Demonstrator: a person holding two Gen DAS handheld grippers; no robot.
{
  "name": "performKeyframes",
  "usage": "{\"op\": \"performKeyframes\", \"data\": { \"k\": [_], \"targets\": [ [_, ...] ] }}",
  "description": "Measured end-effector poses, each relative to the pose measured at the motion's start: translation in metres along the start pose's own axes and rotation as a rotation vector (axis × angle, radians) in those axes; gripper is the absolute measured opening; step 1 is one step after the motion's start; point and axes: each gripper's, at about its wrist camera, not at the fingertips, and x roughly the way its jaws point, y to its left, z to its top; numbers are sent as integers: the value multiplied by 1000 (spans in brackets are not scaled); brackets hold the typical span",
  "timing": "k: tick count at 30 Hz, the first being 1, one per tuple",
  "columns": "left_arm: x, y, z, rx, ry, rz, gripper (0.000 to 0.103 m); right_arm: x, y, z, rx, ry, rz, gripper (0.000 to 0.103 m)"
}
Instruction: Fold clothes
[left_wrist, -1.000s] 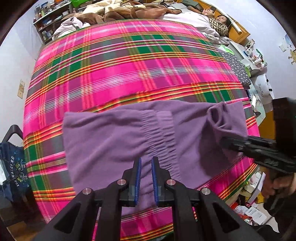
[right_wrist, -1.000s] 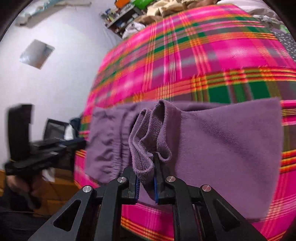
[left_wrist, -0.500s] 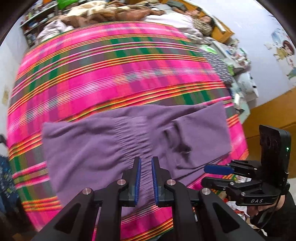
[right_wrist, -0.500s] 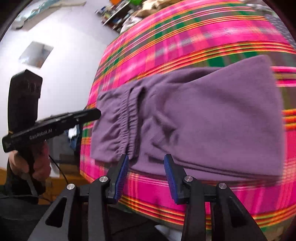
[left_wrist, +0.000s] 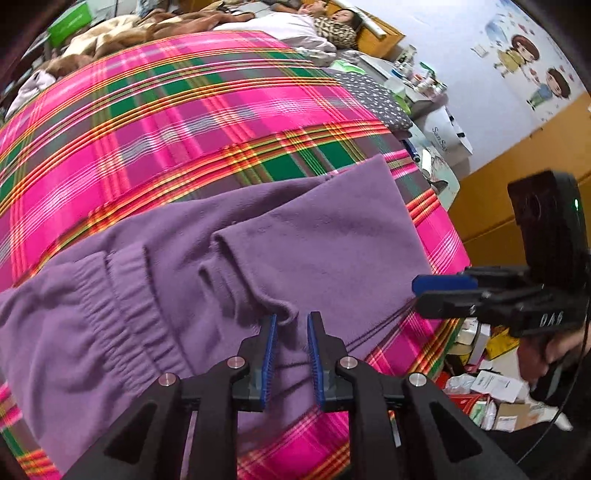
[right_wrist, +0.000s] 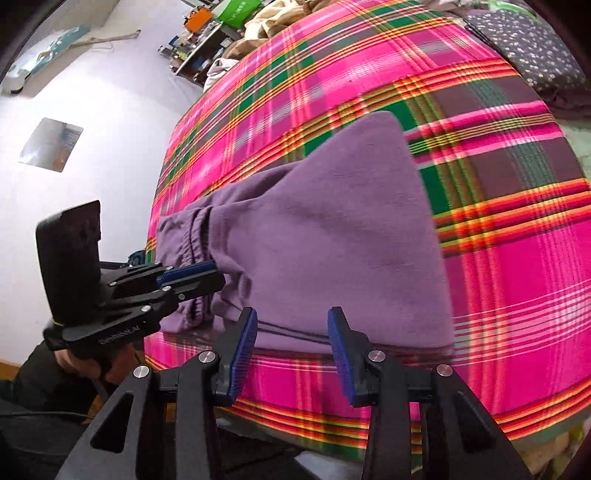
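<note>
Between the left gripper (left_wrist: 290, 334) pads: a small raised pucker of the purple garment (left_wrist: 295, 243), right at the tips. Jaws have just been opening, now a narrow gap, pads not visibly pressing the cloth, so nothing held. Right gripper (right_wrist: 291, 328) stands wider open, empty, hovering over the garment's near edge and the pink plaid bedspread (right_wrist: 517, 295) below it.

Garment looks like fleece trousers: laid flat across the near part of the bed, elastic waistband (left_wrist: 122, 314) to the left in the left wrist view, one fold already lying over it, its edge running diagonally (left_wrist: 236, 266). Dark drawcord lines (right_wrist: 291, 334) show along the near edge.

My read: fold just laid, both tools released, next grasp being lined up.

How to do it well:
- Left: come down square on the pucker or the fold edge, bite all layers, not just the top skin. Fleece is thick and springy, so close fully before lifting.
- Right: take the near edge at a matching point further along, so the two grips pull the edge straight.
- Lift both together, low, carry across, lay down flat, then release.
- Keep clear of the drawcord; snagging it will drag the stack.
- Watch the bed edge: garment sits close to it and could slide off if pulled toward the person.
</note>
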Motion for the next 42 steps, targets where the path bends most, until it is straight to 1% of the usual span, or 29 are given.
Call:
{"op": "performKeyframes", "data": {
  "k": [5, 10, 11, 12, 13, 16, 18, 20, 22, 24, 26, 30, 32, 33, 34, 35, 37, 39, 40, 42],
  "targets": [
    [8, 3, 3, 1, -7, 32, 17, 0, -9, 7, -14, 26, 9, 41],
    [17, 0, 7, 43, 9, -3, 17, -9, -18, 15, -38, 45, 14, 41],
    [19, -1, 7, 48, 29, -11, 13, -11, -19, 16, -44, 49, 13, 41],
    [19, -1, 7, 46, 39, -22, 4, -13, -21, 18, -50, 52, 12, 41],
    [17, -2, 6, 36, 39, -27, 4, -15, -22, 20, -53, 49, 13, 41],
    [1, 3, 1, -28, 20, -66, 4, -23, -27, 26, -60, 39, 15, 41],
    [-9, 9, -6, -76, 8, -69, 4, -27, -31, 30, -59, 31, 14, 41],
    [-8, 18, -12, -114, 20, -54, 4, -28, -37, 33, -55, 33, 13, 41],
    [4, 33, -21, -171, 60, -33, 4, -24, -41, 35, -50, 45, 2, 41],
    [12, 47, -25, -258, 73, -55, 4, -22, -43, 37, -49, 53, -3, 41],
    [8, 49, -23, -303, 63, -67, 5, -21, -44, 39, -53, 57, -8, 41],
    [-15, 39, -16, -282, 25, -31, 7, -25, -40, 43, -73, 37, -14, 41],
    [-30, 35, -8, -274, -13, -7, 7, -27, -37, 45, -81, 21, -16, 41],
    [-34, 34, -3, -271, -34, -7, 7, -28, -35, 46, -85, 12, -16, 41],
    [-38, 32, 1, -267, -50, -10, 7, -30, -34, 48, -91, 1, -15, 40],
    [-39, 29, 7, -261, -62, -12, 7, -31, -34, 49, -96, -6, -18, 35],
    [-40, 20, 20, -233, -82, -13, 7, -31, -32, 54, -106, -15, -31, 33],
    [-30, 13, 31, -198, -77, 3, 9, -28, -31, 59, -112, -17, -45, 28],
    [-23, 12, 35, -192, -67, 7, 9, -25, -30, 62, -115, -17, -52, 28],
    [1, 15, 39, -177, -15, 2, 9, -16, -28, 67, -130, -9, -65, 27]
  ]
}}
